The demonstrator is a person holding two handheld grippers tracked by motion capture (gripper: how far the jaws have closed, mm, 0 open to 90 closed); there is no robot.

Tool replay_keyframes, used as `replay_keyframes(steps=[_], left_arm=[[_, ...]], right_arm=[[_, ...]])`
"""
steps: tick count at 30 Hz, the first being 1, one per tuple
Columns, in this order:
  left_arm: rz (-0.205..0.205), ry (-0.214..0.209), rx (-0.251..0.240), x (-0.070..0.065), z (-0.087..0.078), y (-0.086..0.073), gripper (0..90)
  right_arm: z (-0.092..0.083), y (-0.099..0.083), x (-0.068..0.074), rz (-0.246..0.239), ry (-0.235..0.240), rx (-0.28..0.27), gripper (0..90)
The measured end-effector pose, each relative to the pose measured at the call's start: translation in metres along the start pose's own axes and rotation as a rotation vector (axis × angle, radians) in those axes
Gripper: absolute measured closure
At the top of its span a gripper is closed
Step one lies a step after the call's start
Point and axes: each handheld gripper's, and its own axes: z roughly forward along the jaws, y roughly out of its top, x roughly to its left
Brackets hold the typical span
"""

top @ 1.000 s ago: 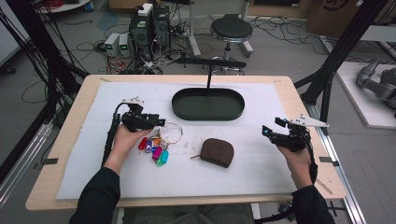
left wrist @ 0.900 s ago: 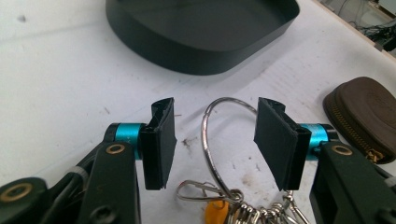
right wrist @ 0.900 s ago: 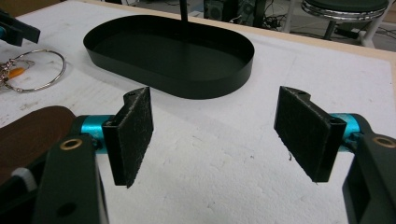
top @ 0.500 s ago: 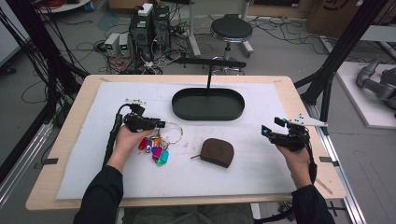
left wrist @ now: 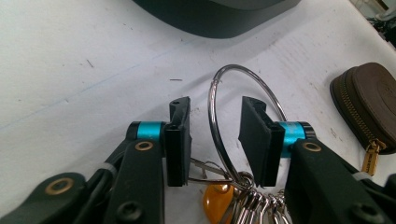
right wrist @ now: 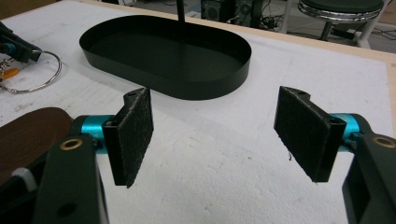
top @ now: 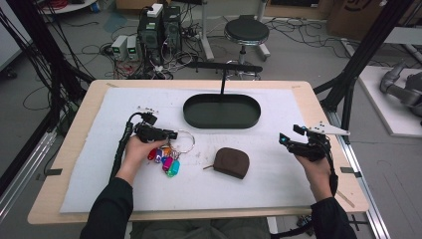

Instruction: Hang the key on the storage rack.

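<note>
A large metal key ring (left wrist: 211, 112) with several coloured key tags (top: 166, 158) lies on the white mat, left of centre. My left gripper (left wrist: 215, 102) straddles the ring's wire. Its jaws have just been closing, and a gap still shows on each side of the wire. In the high view the left gripper (top: 174, 134) points right, at the ring (top: 191, 143). My right gripper (right wrist: 215, 100) stands open over bare mat at the right (top: 282, 139), with nothing between its pads (right wrist: 135, 135).
A brown zipped pouch (top: 232, 161) lies at the mat's middle, right of the keys. A black oval tray (top: 221, 124) stands at the back centre, with a thin black post (top: 222, 82) and crossbar rising from it. Cables and a stool stand beyond the table.
The left gripper's jaws have drawn closer together around the ring's wire. The right hand has kept still.
</note>
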Motion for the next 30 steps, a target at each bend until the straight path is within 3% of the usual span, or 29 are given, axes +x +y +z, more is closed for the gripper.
replay_keyframes(steps=[12,15,30], left_arm=[[0.076,0.014,0.009,-0.009,-0.005,0.000,80.4],[0.099,0.016,-0.008,-0.013,-0.007,0.002,85.0],[0.247,0.007,-0.083,-0.042,-0.025,0.007,86.0]], right_arm=[[-0.001,0.000,-0.001,0.006,-0.007,-0.004,28.8],[-0.003,0.000,-0.002,0.013,-0.007,-0.010,28.8],[-0.004,-0.001,-0.004,0.020,-0.011,-0.010,32.8]])
